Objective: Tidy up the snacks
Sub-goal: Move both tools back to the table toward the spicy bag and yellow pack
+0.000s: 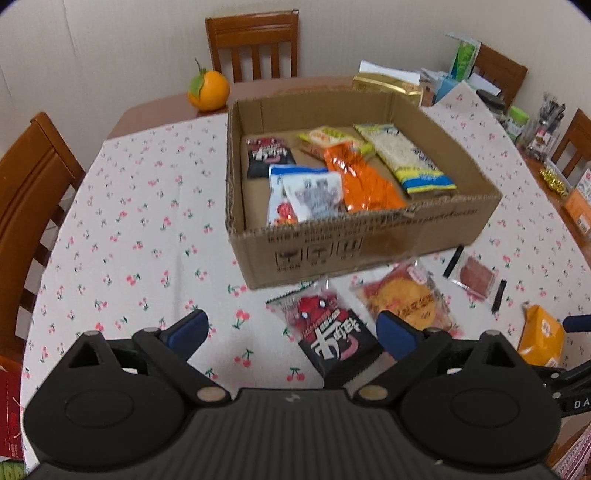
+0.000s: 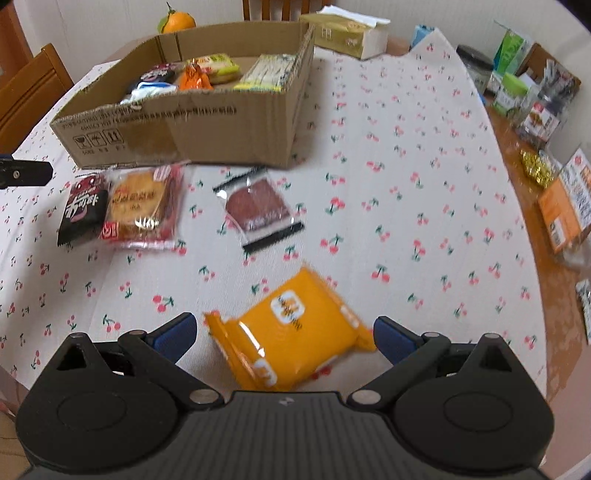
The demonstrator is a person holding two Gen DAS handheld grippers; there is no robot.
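Observation:
A shallow cardboard box [image 1: 369, 232] [image 2: 177, 129] holds several snack packets. In front of it on the cherry-print cloth lie a black-and-red packet [image 1: 328, 336] [image 2: 83, 210], a red-edged biscuit packet [image 1: 406, 299] [image 2: 142, 208], a clear packet with a brown snack [image 1: 476, 278] [image 2: 256, 208] and a yellow packet [image 1: 541, 338] [image 2: 295, 343]. My left gripper [image 1: 291, 332] is open above the cloth, the black-and-red packet between its blue fingertips without contact. My right gripper [image 2: 284, 332] is open, straddling the yellow packet; the pads stand clear of it.
An orange [image 1: 207, 90] sits behind the box. A tissue box [image 2: 347, 35], jars [image 2: 476, 68] and cartons crowd the table's right side. An orange carton [image 2: 561, 214] lies near the right edge. Wooden chairs [image 1: 33, 192] stand around the table.

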